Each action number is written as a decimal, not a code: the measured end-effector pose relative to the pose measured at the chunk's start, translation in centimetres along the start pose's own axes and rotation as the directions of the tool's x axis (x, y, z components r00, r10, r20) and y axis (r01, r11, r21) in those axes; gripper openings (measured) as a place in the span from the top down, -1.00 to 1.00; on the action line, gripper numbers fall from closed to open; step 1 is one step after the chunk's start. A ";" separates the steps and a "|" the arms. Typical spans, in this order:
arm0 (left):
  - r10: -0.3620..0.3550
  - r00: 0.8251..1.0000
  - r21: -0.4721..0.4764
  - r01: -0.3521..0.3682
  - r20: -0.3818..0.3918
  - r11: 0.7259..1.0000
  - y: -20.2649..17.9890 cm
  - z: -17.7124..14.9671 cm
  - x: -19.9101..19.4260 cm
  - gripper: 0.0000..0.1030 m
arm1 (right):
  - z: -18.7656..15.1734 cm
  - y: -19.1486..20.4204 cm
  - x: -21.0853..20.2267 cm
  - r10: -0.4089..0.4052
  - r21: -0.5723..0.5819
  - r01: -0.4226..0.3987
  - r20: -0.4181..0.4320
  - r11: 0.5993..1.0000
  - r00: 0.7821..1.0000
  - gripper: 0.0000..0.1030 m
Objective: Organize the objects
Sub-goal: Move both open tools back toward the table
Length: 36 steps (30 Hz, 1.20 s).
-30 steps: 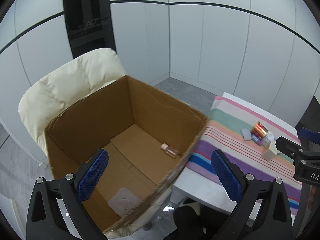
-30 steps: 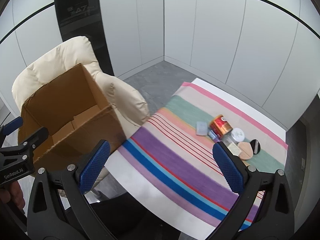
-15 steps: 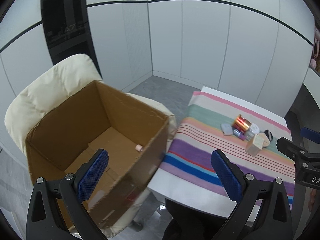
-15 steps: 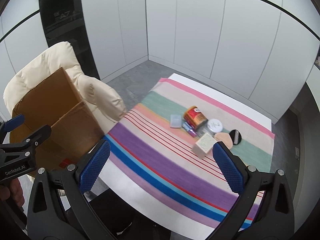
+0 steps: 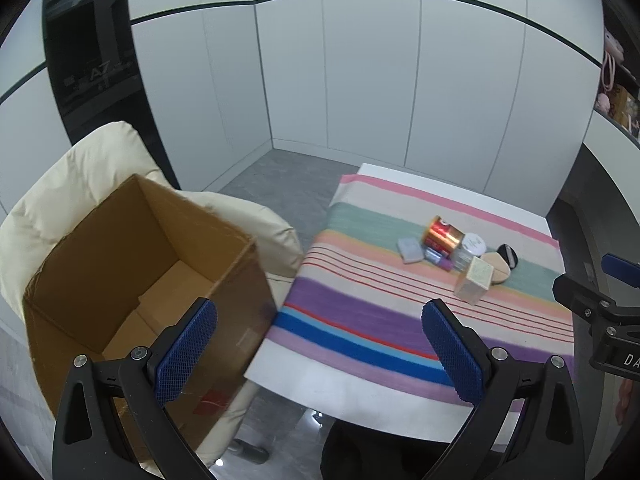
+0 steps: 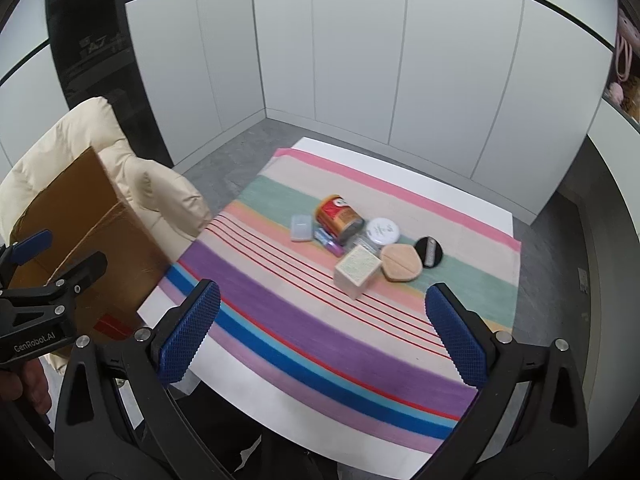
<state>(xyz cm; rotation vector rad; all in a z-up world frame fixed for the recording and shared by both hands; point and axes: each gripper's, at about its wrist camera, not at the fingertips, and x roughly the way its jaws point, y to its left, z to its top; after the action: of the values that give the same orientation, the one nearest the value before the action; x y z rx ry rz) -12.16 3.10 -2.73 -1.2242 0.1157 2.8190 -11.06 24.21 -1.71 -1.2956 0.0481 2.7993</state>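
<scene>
Both sets of tongs stand wide apart and hold nothing. The left tongs (image 5: 318, 344) have swung away from the cardboard box (image 5: 132, 280); a second ago they looked straight down into it, at a small bottle on its floor, and now they face the worktop (image 5: 360, 396). The right tongs (image 6: 324, 334) have likewise turned toward the cluster of things on the striped cloth (image 6: 304, 320). That cluster sits well ahead of both: a beige carton (image 6: 357, 271) nearest, then a red-gold can (image 6: 339, 218), a clear case (image 6: 301, 228), a white jar (image 6: 383, 231) and a powder puff (image 6: 401, 267). The box rests on a cream chair (image 5: 72, 184), left of the worktop. By my reading, one drop-off is done and the next pick-up is starting, likely the carton.
</scene>
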 end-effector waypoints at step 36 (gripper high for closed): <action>-0.121 0.974 0.147 0.150 -0.193 0.978 -11.6 -1.4 12.4 -0.97 | -4.3 -9.1 9.2 -0.068 0.099 0.090 -0.210 0.991 0.975 -1.00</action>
<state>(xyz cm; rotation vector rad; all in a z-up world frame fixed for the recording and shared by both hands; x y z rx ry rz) -18.59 14.90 -13.25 -1.3929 0.2536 2.5227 -13.15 33.38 -11.58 -1.5189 0.1517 2.5483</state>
